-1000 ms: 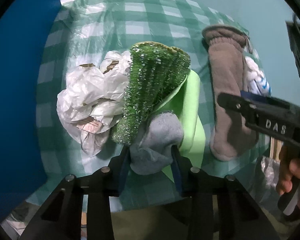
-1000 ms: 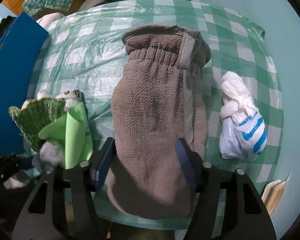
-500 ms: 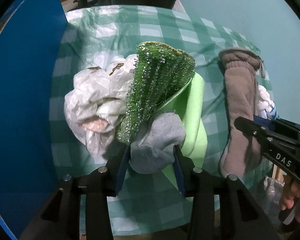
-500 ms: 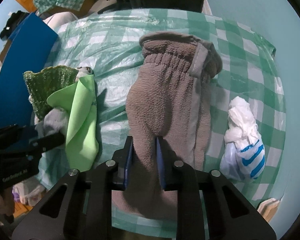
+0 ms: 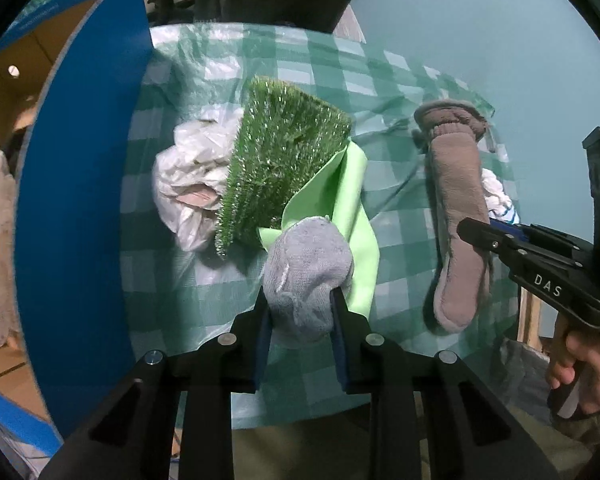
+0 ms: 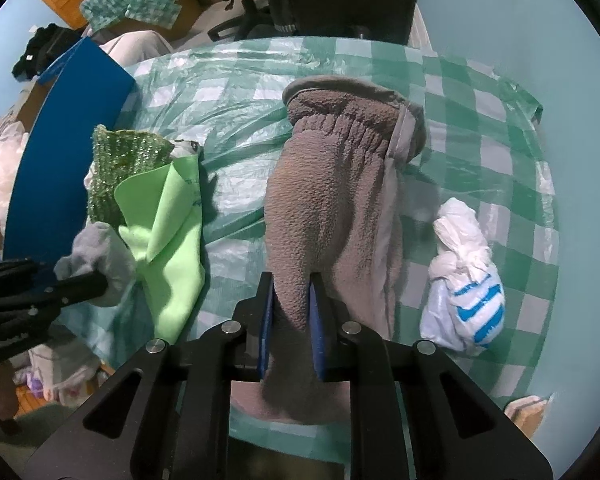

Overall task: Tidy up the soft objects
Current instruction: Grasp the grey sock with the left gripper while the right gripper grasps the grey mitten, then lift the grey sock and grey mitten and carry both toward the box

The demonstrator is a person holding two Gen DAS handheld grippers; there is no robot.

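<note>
Right gripper around brown mitten, knotted bag beside.

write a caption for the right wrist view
Right gripper closing on a brown fleece mitten above the checked tablecloth.

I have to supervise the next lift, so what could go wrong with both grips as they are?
The right gripper, jaws closing, pinches only a fold of the brown fleece mitten; the fold could slip free. The left gripper, also closing, grips the grey sock, which lies against the light green cloth and glittery green pad; both might drag along and fall.
</note>
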